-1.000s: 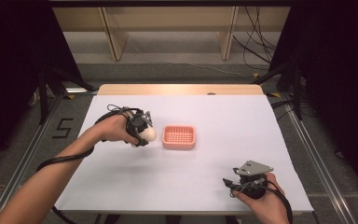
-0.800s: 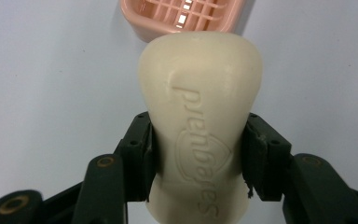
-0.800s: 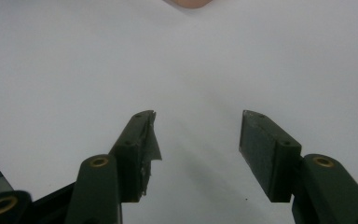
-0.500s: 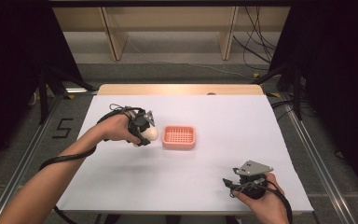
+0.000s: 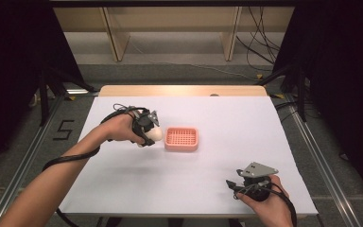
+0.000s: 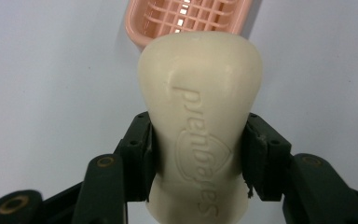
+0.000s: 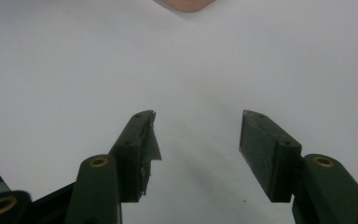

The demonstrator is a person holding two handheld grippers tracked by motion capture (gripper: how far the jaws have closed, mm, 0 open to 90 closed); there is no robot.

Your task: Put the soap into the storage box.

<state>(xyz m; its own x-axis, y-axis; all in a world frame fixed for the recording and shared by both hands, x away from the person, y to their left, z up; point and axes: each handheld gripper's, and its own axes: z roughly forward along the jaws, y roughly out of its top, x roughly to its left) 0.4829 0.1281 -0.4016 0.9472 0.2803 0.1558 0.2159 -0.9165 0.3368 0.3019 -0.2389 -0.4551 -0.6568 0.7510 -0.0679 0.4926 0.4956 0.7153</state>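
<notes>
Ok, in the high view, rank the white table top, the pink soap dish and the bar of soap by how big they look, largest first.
1. White table top, by far the largest.
2. Pink soap dish.
3. Bar of soap, smallest, though the left gripper holding it hides part of it, so its full size is unsure.

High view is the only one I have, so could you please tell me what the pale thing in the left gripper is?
Observer: It is a cream soap bar with raised lettering moulded on its face, clamped between both jaws of the left gripper.
Operator: Thank you. Where does that gripper point?
Observer: At the pink dish, which lies just beyond the bar's far end in the left gripper view.
Operator: And is the right gripper holding anything?
Observer: No; the right gripper has its jaws wide apart over the bare white table, and the left pad's lining looks torn at its edge.
</notes>
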